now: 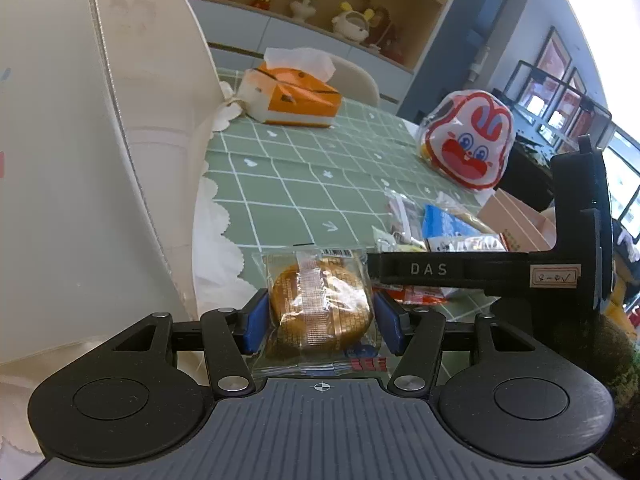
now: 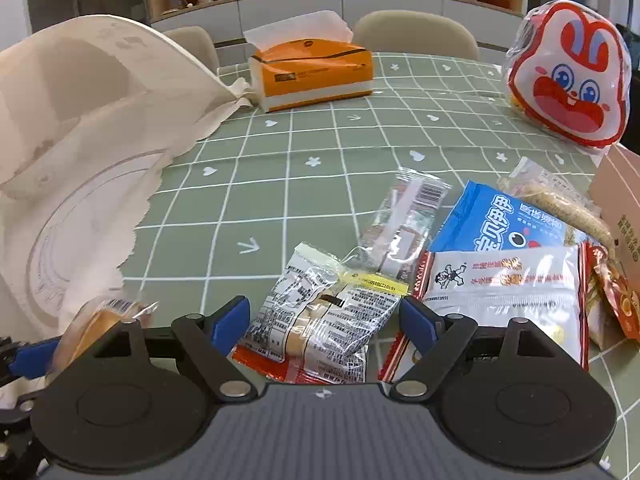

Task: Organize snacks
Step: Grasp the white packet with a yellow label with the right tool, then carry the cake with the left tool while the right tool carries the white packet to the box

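My left gripper (image 1: pixel 320 298) is shut on a round brown cake (image 1: pixel 316 320) in a clear wrapper; its blue pads press the wrapper's sides above the green checked tablecloth (image 1: pixel 288 184). It also shows at the lower left of the right wrist view as the cake (image 2: pixel 100 320). My right gripper (image 2: pixel 324 306) stands open over the snack pile, with a clear pack of bread (image 2: pixel 320 328) printed in black between the fingers and gaps on both sides. That gripper's black body (image 1: pixel 460 270) crosses the left wrist view from the right.
A big white bag-like container (image 2: pixel 80 140) with a scalloped white cloth fills the left. Loose snacks lie at the right: a blue pack (image 2: pixel 500 220), a white and red pack (image 2: pixel 504 288), a barcoded bar (image 2: pixel 404 220). An orange tissue box (image 2: pixel 312 76), a rabbit-face bag (image 2: pixel 568 76) and a cardboard box (image 2: pixel 616 200) stand behind.
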`<control>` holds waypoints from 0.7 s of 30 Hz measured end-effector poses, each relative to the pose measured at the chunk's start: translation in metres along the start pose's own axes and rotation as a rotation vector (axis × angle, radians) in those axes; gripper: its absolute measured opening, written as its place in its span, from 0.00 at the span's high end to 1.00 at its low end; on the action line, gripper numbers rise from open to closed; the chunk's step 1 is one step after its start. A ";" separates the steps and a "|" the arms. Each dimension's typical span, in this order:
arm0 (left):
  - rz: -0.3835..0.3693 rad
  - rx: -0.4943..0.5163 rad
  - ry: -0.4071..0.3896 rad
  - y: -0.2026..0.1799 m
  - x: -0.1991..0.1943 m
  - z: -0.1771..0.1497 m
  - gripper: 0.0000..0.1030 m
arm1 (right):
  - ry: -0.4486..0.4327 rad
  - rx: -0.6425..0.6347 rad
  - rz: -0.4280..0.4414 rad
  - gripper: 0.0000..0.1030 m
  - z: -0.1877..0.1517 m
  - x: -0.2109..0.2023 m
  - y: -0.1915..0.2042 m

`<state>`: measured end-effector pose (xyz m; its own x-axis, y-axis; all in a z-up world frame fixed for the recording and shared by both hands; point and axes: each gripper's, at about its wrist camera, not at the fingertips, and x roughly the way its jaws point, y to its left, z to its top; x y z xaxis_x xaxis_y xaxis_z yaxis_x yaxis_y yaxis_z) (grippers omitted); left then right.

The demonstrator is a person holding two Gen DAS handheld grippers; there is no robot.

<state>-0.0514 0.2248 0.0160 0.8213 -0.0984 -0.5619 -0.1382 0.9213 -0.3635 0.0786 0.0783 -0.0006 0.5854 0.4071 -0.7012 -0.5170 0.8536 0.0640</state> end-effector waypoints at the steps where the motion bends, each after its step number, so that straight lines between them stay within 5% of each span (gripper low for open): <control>1: -0.001 -0.001 0.000 0.000 0.000 0.000 0.40 | 0.001 -0.001 0.005 0.20 0.000 0.000 -0.001; 8: -0.021 -0.001 -0.002 -0.001 -0.002 -0.001 0.40 | 0.001 -0.106 0.023 0.39 -0.013 -0.022 -0.007; 14: -0.034 -0.007 0.020 -0.002 0.003 -0.003 0.40 | -0.003 -0.172 0.088 0.41 -0.044 -0.061 -0.024; 21: -0.054 0.013 0.061 -0.020 0.010 -0.007 0.40 | -0.056 -0.123 0.021 0.41 -0.080 -0.099 -0.070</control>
<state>-0.0439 0.2030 0.0123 0.7921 -0.1708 -0.5860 -0.0871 0.9186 -0.3855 0.0067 -0.0479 0.0077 0.6061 0.4449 -0.6593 -0.6000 0.7999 -0.0118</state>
